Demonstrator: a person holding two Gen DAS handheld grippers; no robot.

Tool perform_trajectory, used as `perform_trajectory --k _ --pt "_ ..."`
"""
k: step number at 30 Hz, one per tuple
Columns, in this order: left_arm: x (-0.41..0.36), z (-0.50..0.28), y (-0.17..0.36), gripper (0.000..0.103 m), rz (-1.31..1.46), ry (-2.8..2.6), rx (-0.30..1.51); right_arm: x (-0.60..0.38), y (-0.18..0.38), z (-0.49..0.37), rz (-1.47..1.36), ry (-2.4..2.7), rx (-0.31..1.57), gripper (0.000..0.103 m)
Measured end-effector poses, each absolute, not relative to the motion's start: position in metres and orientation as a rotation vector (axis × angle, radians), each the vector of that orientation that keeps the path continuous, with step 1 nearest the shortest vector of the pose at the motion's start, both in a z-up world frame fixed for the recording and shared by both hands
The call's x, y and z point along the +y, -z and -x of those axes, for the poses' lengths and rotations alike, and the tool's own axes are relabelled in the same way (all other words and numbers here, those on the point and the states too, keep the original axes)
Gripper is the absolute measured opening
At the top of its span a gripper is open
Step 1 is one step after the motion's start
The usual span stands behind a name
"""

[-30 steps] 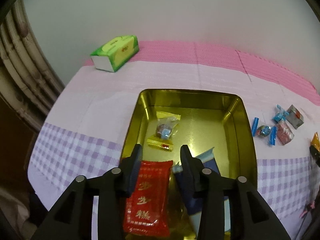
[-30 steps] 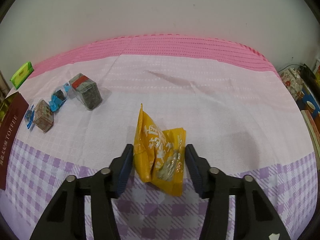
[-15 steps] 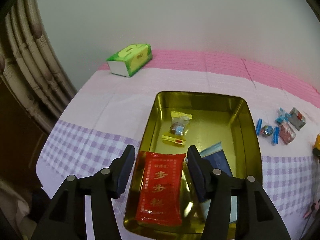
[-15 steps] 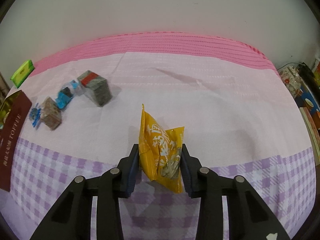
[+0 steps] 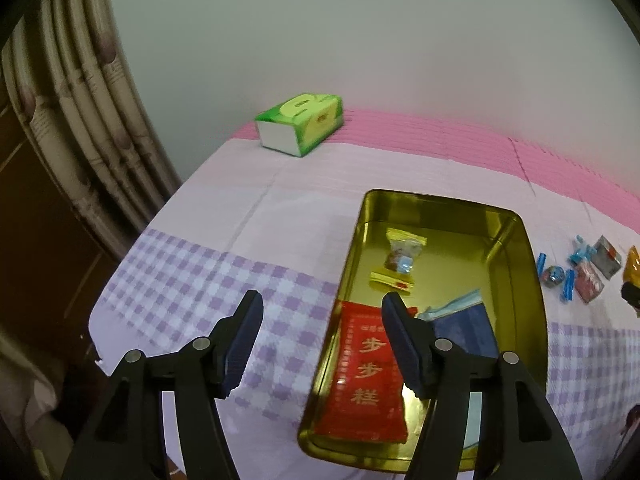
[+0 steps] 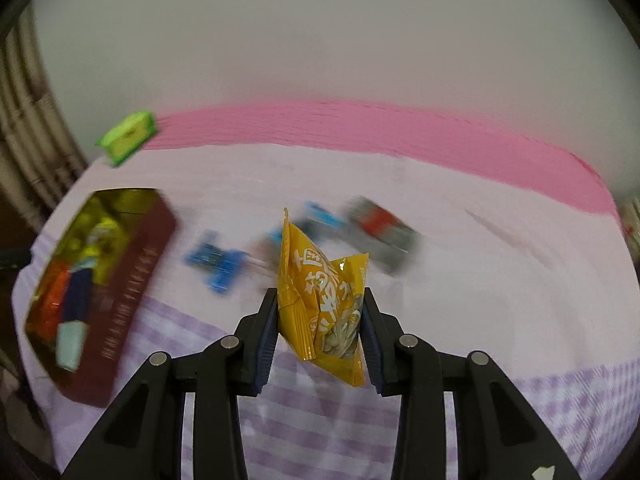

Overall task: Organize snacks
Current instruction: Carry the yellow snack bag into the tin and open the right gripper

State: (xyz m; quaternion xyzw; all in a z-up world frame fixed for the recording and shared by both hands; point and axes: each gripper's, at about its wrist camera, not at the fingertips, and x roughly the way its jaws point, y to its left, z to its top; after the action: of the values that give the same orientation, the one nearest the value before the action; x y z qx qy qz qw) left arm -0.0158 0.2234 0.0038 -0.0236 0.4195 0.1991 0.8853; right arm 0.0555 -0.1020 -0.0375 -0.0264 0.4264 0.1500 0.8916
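right gripper (image 6: pixel 320 316) clamping yellow snack packet (image 6: pixel 326 300), long axis upright | left gripper (image 5: pixel 322 338) jaws opening wide, empty, beside gold tin (image 5: pixel 520 248) left rim

A tin (image 5: pixel 532 280) sits on the table (image 5: pixel 224 280), candies (image 5: pixel 576 276) just right of it, a box (image 5: pixel 300 128), perhaps tissues, behind left.

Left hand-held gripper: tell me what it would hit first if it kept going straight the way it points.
Probably the checked tablecloth just left of the gold tin. The left hand-held gripper, jaws open and empty, points there; its right finger overlaps the red packet in the tin, so depth is uncertain.
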Motion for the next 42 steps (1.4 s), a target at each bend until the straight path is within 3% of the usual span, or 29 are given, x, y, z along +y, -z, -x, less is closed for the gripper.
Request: perform_trajectory --k 22,42 --pt "0.254 0.034 0.003 0.064 0.116 -0.496 0.900 0.061 0.010 -0.065 0.181 -0.551 0.846 0.035" --pt "0.266 0.035 0.008 0.064 0.179 -0.515 0.930 0.115 0.045 -0.067 0.313 -0.581 0.898 0.035"
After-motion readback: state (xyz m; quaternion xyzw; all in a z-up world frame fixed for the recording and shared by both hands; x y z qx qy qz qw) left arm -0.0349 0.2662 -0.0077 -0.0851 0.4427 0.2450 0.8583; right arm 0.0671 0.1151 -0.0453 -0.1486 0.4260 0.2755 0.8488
